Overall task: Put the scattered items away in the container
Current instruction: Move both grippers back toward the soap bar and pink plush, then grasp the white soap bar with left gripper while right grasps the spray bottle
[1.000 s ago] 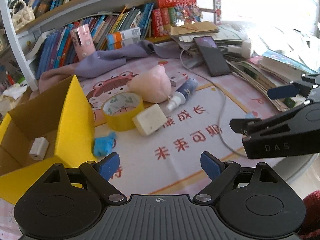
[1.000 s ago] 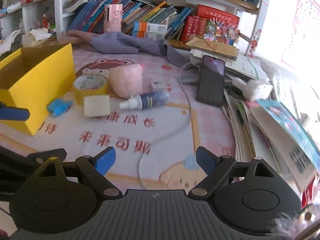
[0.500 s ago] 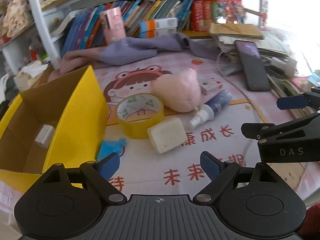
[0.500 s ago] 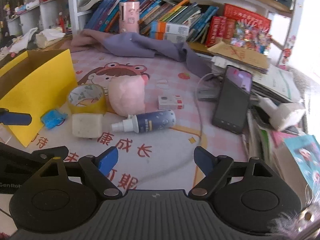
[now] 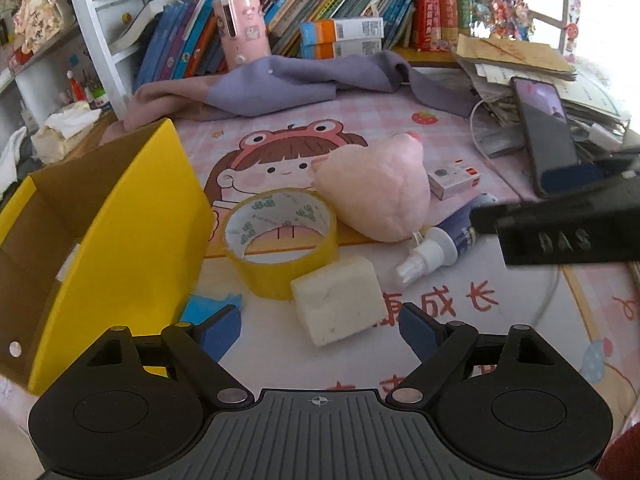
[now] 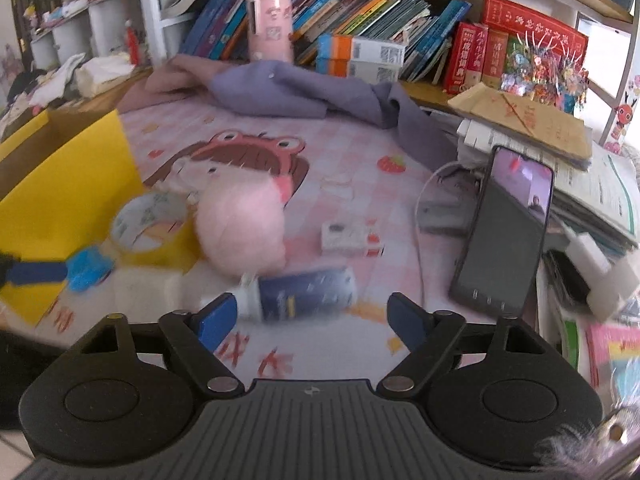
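My left gripper (image 5: 320,326) has its jaws closing with a wide gap between the blue pads, and a pale sponge block (image 5: 338,304) sits in that gap on the worktop, untouched by either pad. My right gripper (image 6: 310,314) also has its jaws closing, still well apart, with the dark blue spray bottle (image 6: 304,294) lying on its side between them, white nozzle toward the left pad; I see no pad pressing on it. Just beyond the sponge stands a roll of yellow tape (image 5: 280,236), touching the block's far corner, and a crumpled blue scrap (image 5: 208,306) lies beside the roll against the container. The yellow cardboard box (image 5: 132,216) stands open at my left, brown inside, with a small white object partly visible within; I cannot tell what it is. Behind the tape and bottle rests a pink plush toy (image 5: 376,196), and a small white-and-red box (image 5: 454,179) lies just to its right. Everything sits on a pink cartoon mat (image 5: 460,344) covering the worktop. Further out, a black phone (image 6: 506,232) leans on a pile of papers at the right with a white cable running by it, a purple cloth (image 6: 304,96) is bunched at the back, and a bookshelf (image 6: 360,20) lines the wall.
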Tool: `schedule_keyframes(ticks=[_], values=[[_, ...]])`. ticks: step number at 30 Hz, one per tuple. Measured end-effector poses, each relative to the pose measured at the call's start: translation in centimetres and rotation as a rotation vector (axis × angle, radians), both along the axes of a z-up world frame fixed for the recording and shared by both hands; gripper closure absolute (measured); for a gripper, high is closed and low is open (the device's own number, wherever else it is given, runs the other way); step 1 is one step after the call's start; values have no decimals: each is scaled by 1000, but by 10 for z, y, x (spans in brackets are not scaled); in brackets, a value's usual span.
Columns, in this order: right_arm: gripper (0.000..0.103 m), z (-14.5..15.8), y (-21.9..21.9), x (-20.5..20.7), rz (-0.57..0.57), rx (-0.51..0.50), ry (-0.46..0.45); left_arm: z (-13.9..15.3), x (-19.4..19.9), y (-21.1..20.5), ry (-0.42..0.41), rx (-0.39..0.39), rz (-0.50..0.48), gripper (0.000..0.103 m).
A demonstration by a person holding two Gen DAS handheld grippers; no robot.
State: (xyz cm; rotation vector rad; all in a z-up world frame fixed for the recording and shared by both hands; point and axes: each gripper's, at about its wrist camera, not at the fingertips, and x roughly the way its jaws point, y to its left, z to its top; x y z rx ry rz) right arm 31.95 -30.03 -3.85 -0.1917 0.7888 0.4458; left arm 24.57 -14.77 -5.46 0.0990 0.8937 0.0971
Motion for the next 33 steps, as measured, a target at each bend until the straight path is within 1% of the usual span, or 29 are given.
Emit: schedule_keyframes(ticks=[4,8,10,11,12,15,16,18,19,20,21,23,25,26,28,30,31,33], values=[[47,-6,8,26,17,-31,-15,-6,11,-1,16,-20,28,20],[57,-15,15,51,53,-38,4,-14,20,0,28,-43,63,20],[59,-20,17,59,69,-56,26,-17,24,1,37,-55,80,20],[63,-22,16,61,72,-69,42,-19,25,1,39,-51,84,21],[64,-23,14,60,72,-76,59,-20,25,0,39,-42,86,21],[64,-14,2,44,107,-62,119,-21,24,-1,40,-33,79,21],[64,-11,-1,36,139,-67,122,-22,25,-2,42,-33,75,21],[63,-6,-4,24,219,-104,104,-23,26,-3,51,-32,61,27],[60,-4,-4,19,273,-128,93,-24,27,-3,58,-31,56,29],[58,-1,-4,14,329,-156,71,-26,28,-3,65,-33,53,34],[56,1,-3,9,397,-193,42,-28,28,-3,73,-37,54,37],[45,1,1,-4,575,-292,3,-31,30,0,79,-57,60,40],[43,-8,6,-20,762,-419,-40,-31,31,3,72,-86,61,46],[42,-13,8,-26,838,-467,-55,-31,31,3,72,-93,59,49],[45,-21,9,-37,958,-550,-67,-31,29,3,70,-91,51,52],[50,-26,10,-40,1027,-590,-51,-30,27,4,72,-89,43,55],[56,-28,12,-38,1039,-598,-33,-29,26,4,73,-89,40,56],[61,-32,16,-29,1006,-598,-20,-28,23,5,76,-87,37,57]])
